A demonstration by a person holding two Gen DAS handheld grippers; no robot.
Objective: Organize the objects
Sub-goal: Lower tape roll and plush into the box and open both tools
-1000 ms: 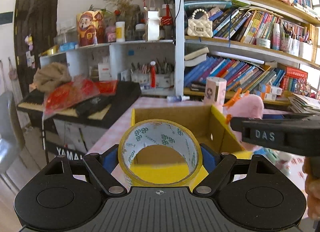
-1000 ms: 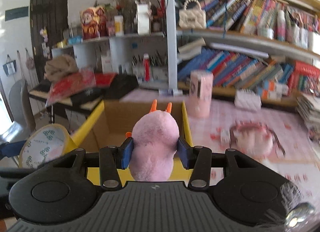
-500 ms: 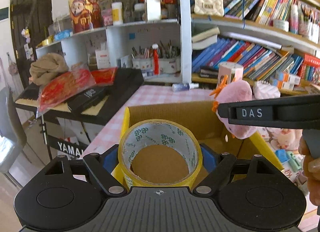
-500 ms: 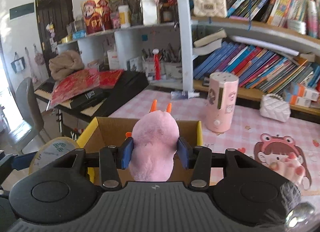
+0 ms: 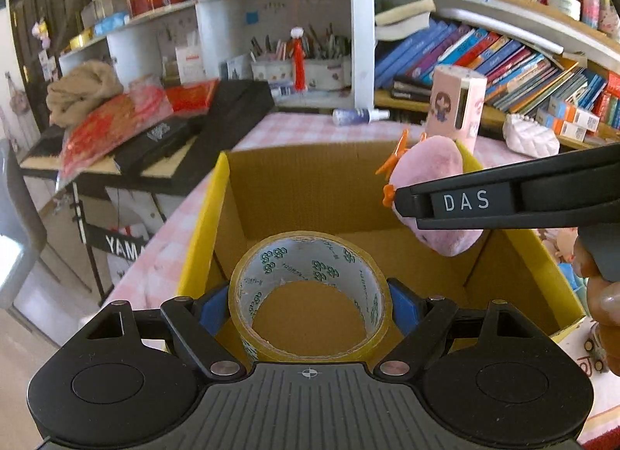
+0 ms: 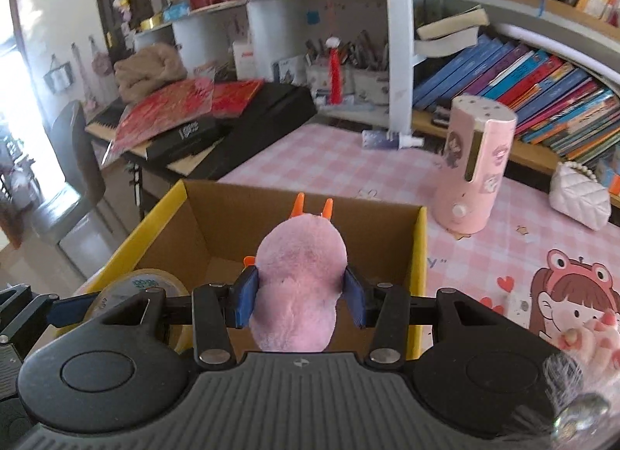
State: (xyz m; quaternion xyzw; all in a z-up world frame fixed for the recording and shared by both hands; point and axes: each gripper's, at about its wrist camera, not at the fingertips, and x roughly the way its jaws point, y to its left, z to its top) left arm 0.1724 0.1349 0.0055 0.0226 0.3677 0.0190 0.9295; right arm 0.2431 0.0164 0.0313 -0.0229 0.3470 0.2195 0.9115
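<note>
A yellow-rimmed cardboard box stands open on the pink checked table, its brown inside bare. My left gripper is shut on a roll of yellowish packing tape, held over the box's near left part. My right gripper is shut on a pink plush toy with orange horns, hanging over the box's right side. In the left wrist view the plush shows beside the right gripper's black arm. The tape roll peeks in at the lower left of the right wrist view.
A tall pink cylindrical holder stands right of the box, a white quilted purse further right, a small spray bottle behind. A frog-girl mat lies at right. A black keyboard piled with red packets flanks the table's left; bookshelves behind.
Both grippers moved forward and tipped downward, so the box now lies beneath them and its floor shows. The tape and the plush stay gripped as before.
</note>
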